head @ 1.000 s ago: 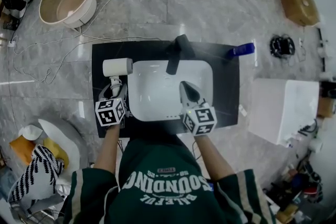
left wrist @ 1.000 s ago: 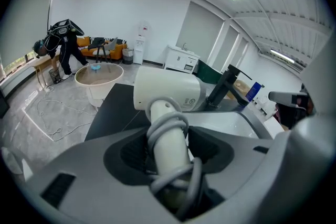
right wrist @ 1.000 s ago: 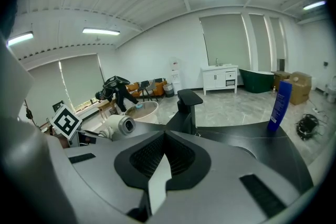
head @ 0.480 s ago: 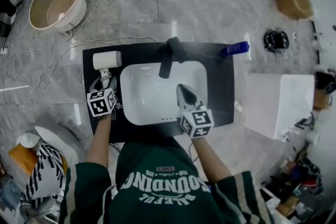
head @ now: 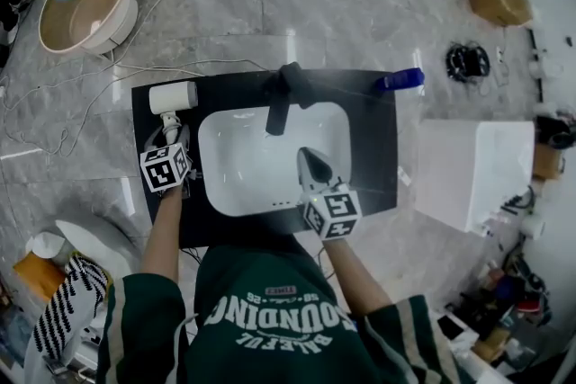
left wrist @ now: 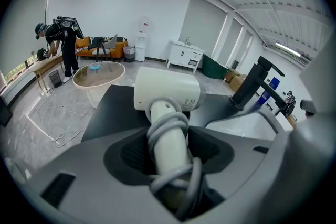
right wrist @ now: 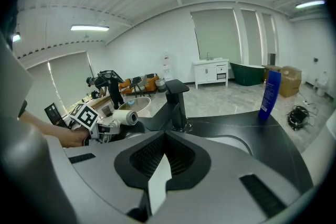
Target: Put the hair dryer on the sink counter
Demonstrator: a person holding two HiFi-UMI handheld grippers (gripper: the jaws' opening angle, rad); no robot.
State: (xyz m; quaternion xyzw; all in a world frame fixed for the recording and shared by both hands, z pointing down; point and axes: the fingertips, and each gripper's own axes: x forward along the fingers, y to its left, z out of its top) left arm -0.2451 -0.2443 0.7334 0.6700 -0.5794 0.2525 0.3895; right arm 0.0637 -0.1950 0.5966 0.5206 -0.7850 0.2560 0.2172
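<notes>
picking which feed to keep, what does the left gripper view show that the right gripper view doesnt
Only the left gripper view: a close look at the hair dryer handle, its cord wound round it, clamped between the jaws of the left gripper.

Only the right gripper view: the right gripper, jaws shut on nothing, and the left gripper's marker cube from outside.

Both: the hair dryer, the black faucet, the black counter, the white basin and the blue bottle.

Hair dryer (left wrist: 167, 91): white, with grey cord (left wrist: 168, 126). Sink counter (head: 373, 157): black; basin (head: 243, 166): white (faucet (head: 279, 103) also black). Bottle (head: 400, 79): blue.
</notes>
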